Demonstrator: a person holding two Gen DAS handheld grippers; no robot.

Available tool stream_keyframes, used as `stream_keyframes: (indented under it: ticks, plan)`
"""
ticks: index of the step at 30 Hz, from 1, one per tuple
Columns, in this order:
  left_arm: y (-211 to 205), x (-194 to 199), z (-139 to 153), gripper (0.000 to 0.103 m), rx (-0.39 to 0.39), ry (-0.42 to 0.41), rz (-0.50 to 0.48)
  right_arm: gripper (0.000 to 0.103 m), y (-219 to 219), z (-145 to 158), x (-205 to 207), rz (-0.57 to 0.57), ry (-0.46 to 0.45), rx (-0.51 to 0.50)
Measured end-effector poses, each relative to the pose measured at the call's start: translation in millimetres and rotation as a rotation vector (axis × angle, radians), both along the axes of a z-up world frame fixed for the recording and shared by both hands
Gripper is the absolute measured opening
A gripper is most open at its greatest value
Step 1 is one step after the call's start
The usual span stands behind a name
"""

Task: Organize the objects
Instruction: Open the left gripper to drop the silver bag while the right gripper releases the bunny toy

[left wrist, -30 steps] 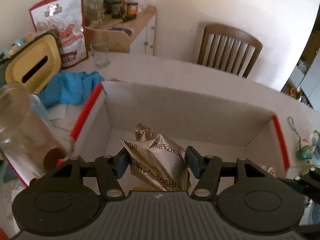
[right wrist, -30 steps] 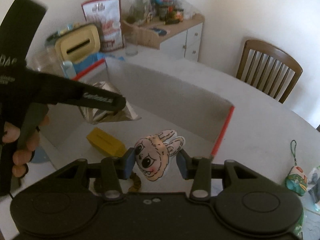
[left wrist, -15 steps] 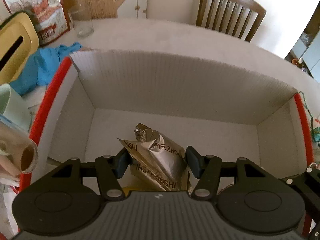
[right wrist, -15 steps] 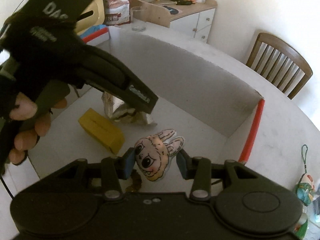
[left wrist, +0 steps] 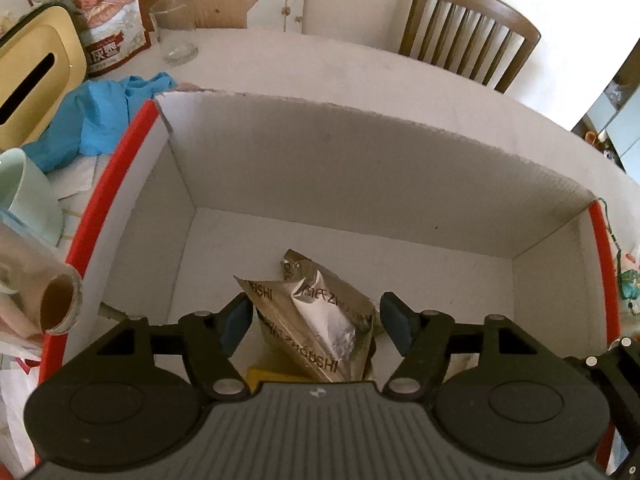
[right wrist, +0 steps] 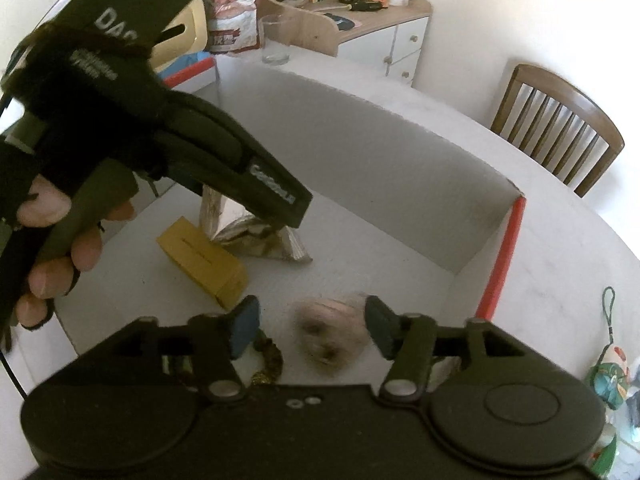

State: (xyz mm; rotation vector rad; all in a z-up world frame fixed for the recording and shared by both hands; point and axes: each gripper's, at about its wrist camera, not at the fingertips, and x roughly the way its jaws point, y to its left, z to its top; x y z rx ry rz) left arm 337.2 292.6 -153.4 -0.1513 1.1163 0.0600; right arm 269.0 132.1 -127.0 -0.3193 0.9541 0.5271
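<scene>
A white cardboard box (left wrist: 360,168) with red edges sits on the table. My left gripper (left wrist: 316,322) is open over it, and the silver foil packet (left wrist: 320,320) lies between its spread fingers on the box floor, apart from both pads. My right gripper (right wrist: 312,328) is open too. The bunny plush (right wrist: 332,332) is blurred, dropping between its fingers inside the box (right wrist: 400,148). The foil packet (right wrist: 256,236) also shows in the right wrist view, beside a yellow block (right wrist: 204,260). A dark braided piece (right wrist: 268,360) lies near the left finger.
Left of the box are a blue cloth (left wrist: 100,116), a mint mug (left wrist: 24,196), a film roll (left wrist: 36,284), a yellow tissue box (left wrist: 32,76) and a glass (left wrist: 174,28). A small charm (right wrist: 608,368) lies on the table right of the box. A wooden chair (left wrist: 468,36) stands behind the table.
Both grippers have opened. The foil packet has been let go onto the box floor. The bunny plush has been released and is falling into the box.
</scene>
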Motion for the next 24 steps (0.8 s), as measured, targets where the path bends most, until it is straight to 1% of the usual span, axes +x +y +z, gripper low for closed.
stream_keyframes:
  ticks: [4, 8, 13, 20, 24]
  plan:
    - [-3, -6, 7, 0.070, -0.002, -0.023, -0.005, 0.061, -8, 6, 0, -0.018, -0.005, 0.019]
    - [-6, -12, 15, 0.070, 0.012, -0.051, -0.011, 0.061, -18, 16, -2, -0.032, -0.013, 0.047]
    - [-11, -23, 32, 0.070, 0.022, -0.092, -0.023, 0.062, -29, 31, -6, -0.049, -0.032, 0.074]
    - [-20, -44, 60, 0.070, 0.016, -0.166, -0.048, 0.063, -47, 58, -19, -0.061, -0.059, 0.137]
    - [-29, -57, 74, 0.070, 0.025, -0.205, -0.074, 0.067, -59, 77, -32, -0.049, -0.086, 0.181]
